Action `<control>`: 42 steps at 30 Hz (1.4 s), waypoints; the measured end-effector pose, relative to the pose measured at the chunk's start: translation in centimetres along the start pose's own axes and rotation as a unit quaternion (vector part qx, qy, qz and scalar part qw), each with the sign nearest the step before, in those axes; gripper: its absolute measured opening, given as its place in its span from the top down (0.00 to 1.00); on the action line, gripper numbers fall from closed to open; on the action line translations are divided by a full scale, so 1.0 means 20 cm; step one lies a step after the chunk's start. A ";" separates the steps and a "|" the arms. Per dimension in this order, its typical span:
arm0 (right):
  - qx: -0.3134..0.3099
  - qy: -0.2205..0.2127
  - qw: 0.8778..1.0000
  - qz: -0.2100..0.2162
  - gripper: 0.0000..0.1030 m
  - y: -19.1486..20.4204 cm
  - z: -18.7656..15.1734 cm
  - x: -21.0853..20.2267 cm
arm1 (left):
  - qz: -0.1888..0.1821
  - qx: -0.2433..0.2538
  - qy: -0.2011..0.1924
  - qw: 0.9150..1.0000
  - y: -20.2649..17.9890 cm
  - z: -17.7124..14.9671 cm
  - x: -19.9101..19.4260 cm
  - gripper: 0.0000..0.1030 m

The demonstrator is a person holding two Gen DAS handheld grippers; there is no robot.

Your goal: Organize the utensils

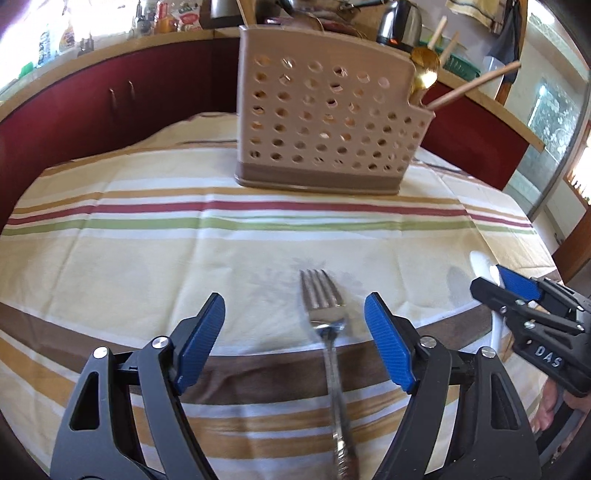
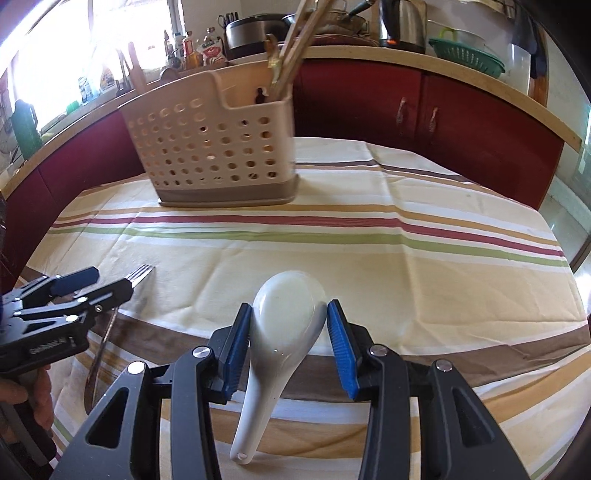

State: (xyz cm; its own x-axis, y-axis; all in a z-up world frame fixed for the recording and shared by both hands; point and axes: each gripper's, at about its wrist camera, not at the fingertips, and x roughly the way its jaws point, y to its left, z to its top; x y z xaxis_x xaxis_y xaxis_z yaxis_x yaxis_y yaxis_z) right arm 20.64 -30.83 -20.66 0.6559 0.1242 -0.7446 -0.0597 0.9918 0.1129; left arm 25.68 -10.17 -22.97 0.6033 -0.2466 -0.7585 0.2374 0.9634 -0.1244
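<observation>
A steel fork (image 1: 325, 314) lies on the striped tablecloth, tines pointing away. My left gripper (image 1: 294, 314) is open and low over it, one finger on each side, not touching. A white ceramic soup spoon (image 2: 286, 325) lies bowl-forward between the fingers of my right gripper (image 2: 289, 314). Both pads sit against the sides of its bowl. The beige perforated utensil holder (image 1: 325, 122) stands at the back of the table with wooden chopsticks (image 1: 469, 86) and a gold spoon (image 1: 424, 66) in it. The holder also shows in the right wrist view (image 2: 218, 147).
The right gripper shows at the left wrist view's right edge (image 1: 517, 291), the left gripper at the right wrist view's left edge (image 2: 74, 291). Red cabinets (image 2: 424, 110) and a counter with pots, bottles, a kettle (image 2: 400, 22) and a green basket stand behind the table.
</observation>
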 end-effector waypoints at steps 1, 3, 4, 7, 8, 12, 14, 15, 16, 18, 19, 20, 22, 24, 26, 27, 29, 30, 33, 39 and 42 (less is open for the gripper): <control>0.002 -0.001 1.000 0.001 0.59 -0.02 0.00 0.00 | 0.000 0.002 0.003 1.000 -0.01 0.00 0.01 0.31; 0.005 -0.001 1.000 0.003 0.59 -0.04 0.00 -0.01 | 0.000 0.007 0.010 1.000 -0.04 0.00 0.04 0.37; 0.007 -0.002 1.000 0.005 0.59 -0.05 0.00 -0.01 | -0.001 0.008 0.013 1.000 -0.04 0.00 0.05 0.38; 0.009 -0.004 1.000 0.007 0.59 -0.06 0.00 -0.02 | 0.002 0.011 0.012 1.000 -0.05 0.00 0.06 0.41; 0.011 -0.006 1.000 0.008 0.59 -0.07 0.00 -0.02 | 0.001 0.009 0.013 1.000 -0.05 0.01 0.06 0.43; 0.013 -0.008 1.000 0.009 0.59 -0.08 0.00 -0.02 | 0.000 0.012 0.017 1.000 -0.05 0.02 0.06 0.54; 0.014 -0.008 1.000 0.009 0.59 -0.08 0.00 -0.02 | -0.003 0.017 0.019 1.000 -0.06 0.02 0.06 0.62; 0.014 -0.007 1.000 0.009 0.59 -0.08 0.00 -0.02 | -0.005 0.019 0.020 1.000 -0.06 0.02 0.06 0.68; 0.014 -0.008 1.000 0.008 0.59 -0.08 0.00 -0.02 | -0.008 0.020 0.022 1.000 -0.06 0.03 0.07 0.72; 0.014 -0.007 1.000 0.009 0.59 -0.08 0.00 -0.02 | -0.015 0.019 0.025 0.999 -0.06 0.03 0.07 0.75; 0.013 -0.007 1.000 0.009 0.59 -0.08 0.00 -0.02 | -0.018 0.018 0.024 0.999 -0.06 0.03 0.06 0.75; 0.014 -0.009 1.000 0.009 0.59 -0.08 0.00 -0.03 | -0.019 0.017 0.021 0.999 -0.06 0.03 0.06 0.75; 0.014 -0.013 1.000 0.008 0.59 -0.08 0.00 -0.04 | -0.022 0.015 0.013 1.000 -0.06 0.02 0.05 0.75; 0.014 -0.017 1.000 0.008 0.59 -0.07 0.00 -0.05 | -0.024 0.013 0.001 1.000 -0.05 0.02 0.01 0.76; 0.013 -0.023 1.000 0.008 0.59 -0.07 0.00 -0.07 | -0.026 0.011 -0.013 1.000 -0.04 0.03 -0.03 0.76; 0.012 -0.025 1.000 0.007 0.59 -0.06 0.01 -0.08 | -0.027 0.009 -0.019 0.999 -0.04 0.03 -0.05 0.76; 0.012 -0.029 0.999 0.006 0.59 -0.05 0.01 -0.10 | -0.029 0.006 -0.032 0.999 -0.03 0.03 -0.09 0.76; 0.011 -0.032 0.999 0.006 0.59 -0.05 0.01 -0.11 | -0.028 0.006 -0.041 0.999 -0.03 0.03 -0.11 0.76; 0.011 -0.042 0.999 0.005 0.59 -0.03 0.01 -0.13 | -0.029 0.007 -0.056 0.998 -0.02 0.03 -0.16 0.76; 0.008 -0.051 0.999 0.006 0.60 0.00 0.00 -0.17 | -0.030 0.003 -0.074 0.997 -0.01 0.02 -0.24 0.76; 0.008 -0.055 0.998 0.005 0.60 0.01 0.00 -0.19 | -0.032 0.003 -0.080 0.996 -0.01 0.01 -0.26 0.76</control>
State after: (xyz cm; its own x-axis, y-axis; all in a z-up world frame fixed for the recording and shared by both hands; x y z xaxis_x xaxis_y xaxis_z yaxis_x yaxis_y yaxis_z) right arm 18.21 -31.04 -17.85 0.7341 0.1294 -0.6666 -0.0552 0.9898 0.1312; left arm 22.61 -9.07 -18.82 0.6998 -0.3222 -0.6375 0.2839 0.9444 -0.1657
